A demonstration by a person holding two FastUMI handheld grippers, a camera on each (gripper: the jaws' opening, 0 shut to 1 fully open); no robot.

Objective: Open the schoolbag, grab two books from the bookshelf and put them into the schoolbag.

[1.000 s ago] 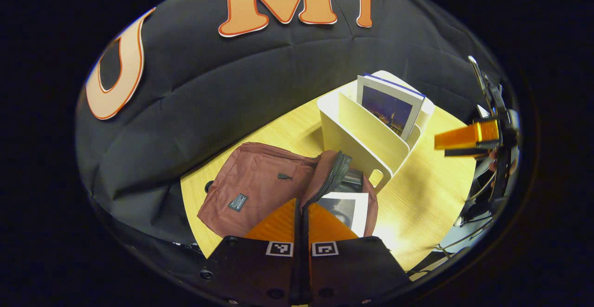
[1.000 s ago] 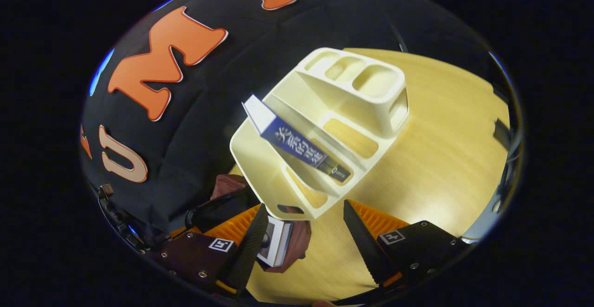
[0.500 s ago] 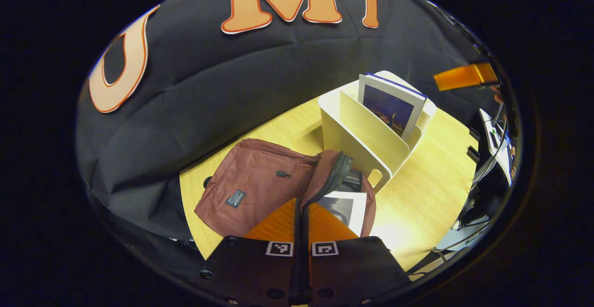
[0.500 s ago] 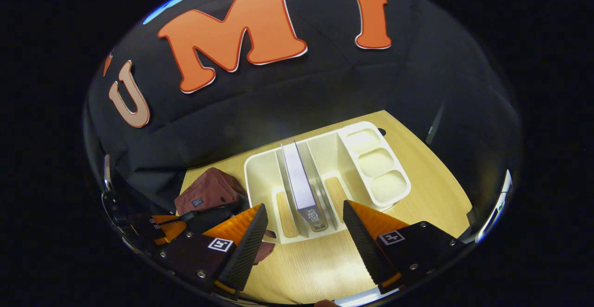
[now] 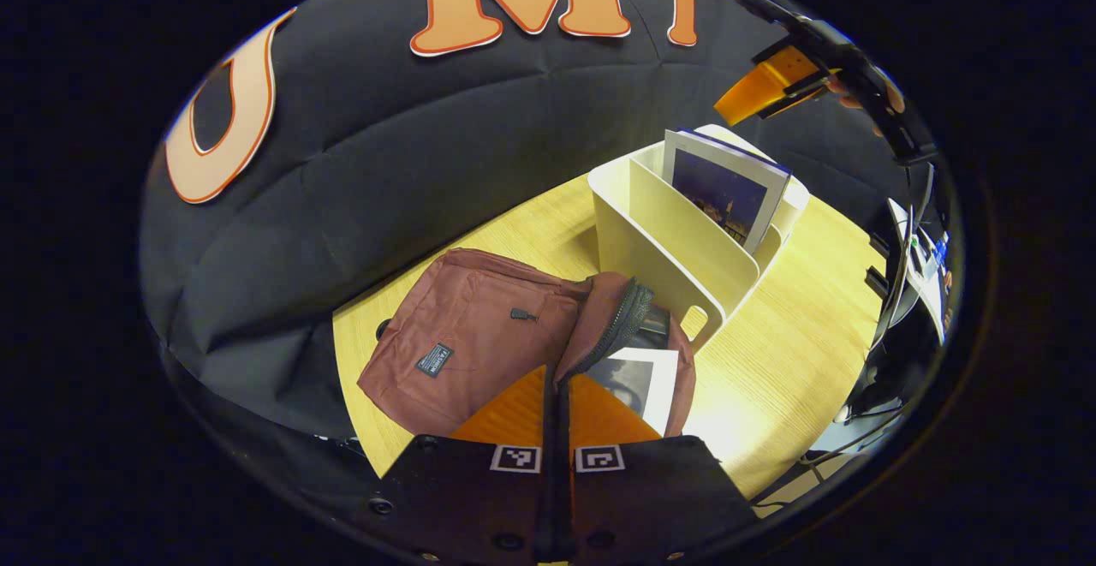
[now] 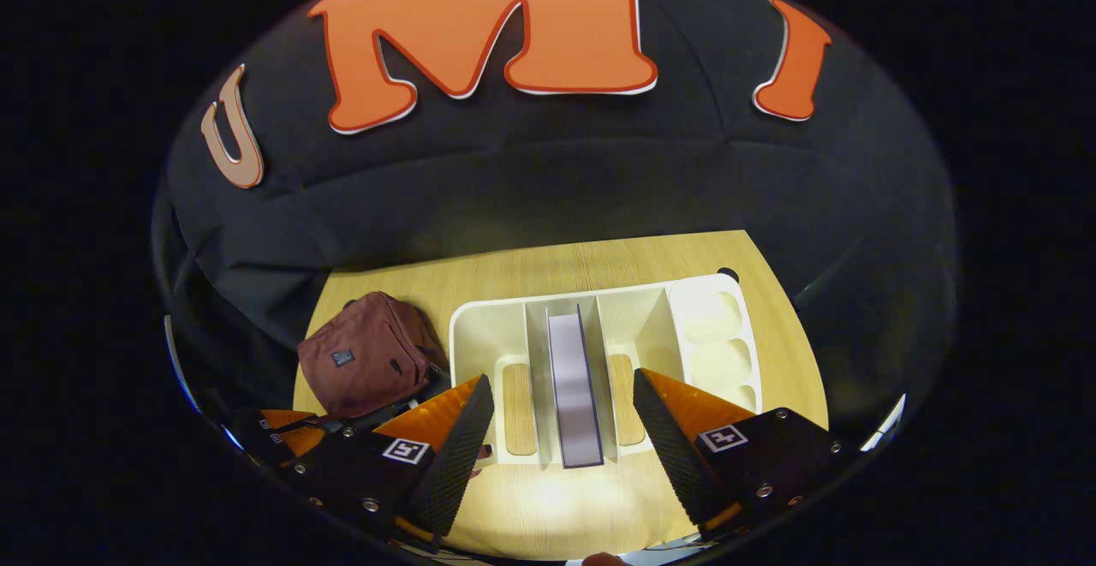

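Evidently to keep the schoolbag [image 5: 467, 339] gaping beside the bookshelf [image 6: 599, 360], the left gripper [image 5: 556, 395] stays clamped on its zipper flap while the right gripper [image 6: 561, 429], jaws apart, lines up above the second book [image 6: 572, 395] standing midway along the table's [image 6: 548, 506] far edge.

Left tongs [image 5: 557, 382] sit low and near, the two fingers pressed flat together with no gap between them, pointing forward and down. Right tongs [image 6: 562, 429] hang high, fingers spread wide apart with nothing between them, tips angled downward. In the left gripper view the right tongs [image 5: 762, 91] show far off at upper right, a hand [image 5: 869, 99] gripping behind them.
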